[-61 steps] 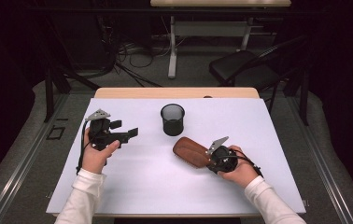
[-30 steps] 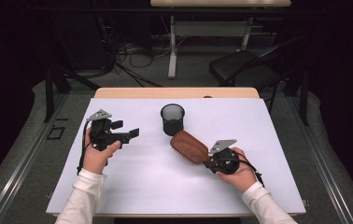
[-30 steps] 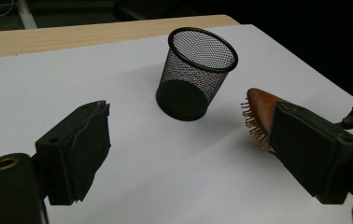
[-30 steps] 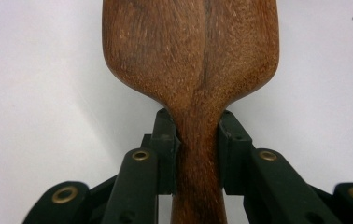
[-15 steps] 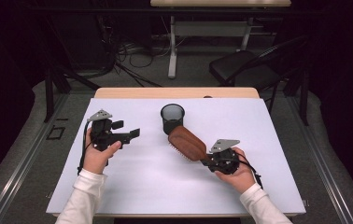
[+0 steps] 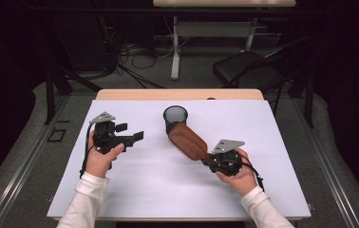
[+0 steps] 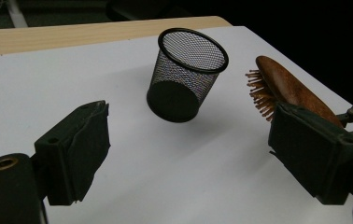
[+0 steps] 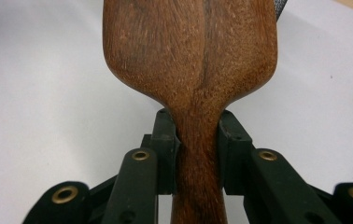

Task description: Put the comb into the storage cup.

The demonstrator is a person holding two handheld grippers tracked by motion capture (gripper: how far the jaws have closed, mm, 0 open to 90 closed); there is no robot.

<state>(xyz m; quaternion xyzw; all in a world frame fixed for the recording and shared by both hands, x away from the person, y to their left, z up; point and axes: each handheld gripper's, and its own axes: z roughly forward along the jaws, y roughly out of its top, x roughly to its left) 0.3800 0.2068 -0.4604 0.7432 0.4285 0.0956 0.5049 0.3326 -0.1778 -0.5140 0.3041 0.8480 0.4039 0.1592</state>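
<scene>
Hairbrush (image 6: 188, 141) nearer cup (image 6: 175, 117) rim

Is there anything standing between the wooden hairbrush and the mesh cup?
Nothing visible does. The right hand-held gripper is shut on the hairbrush handle, and the brush head is already beside the mesh cup. The left hand-held gripper is open, off to the side.

one wooden hairbrush (image 6: 188, 141), one mesh cup (image 6: 175, 118), two tongs
</scene>
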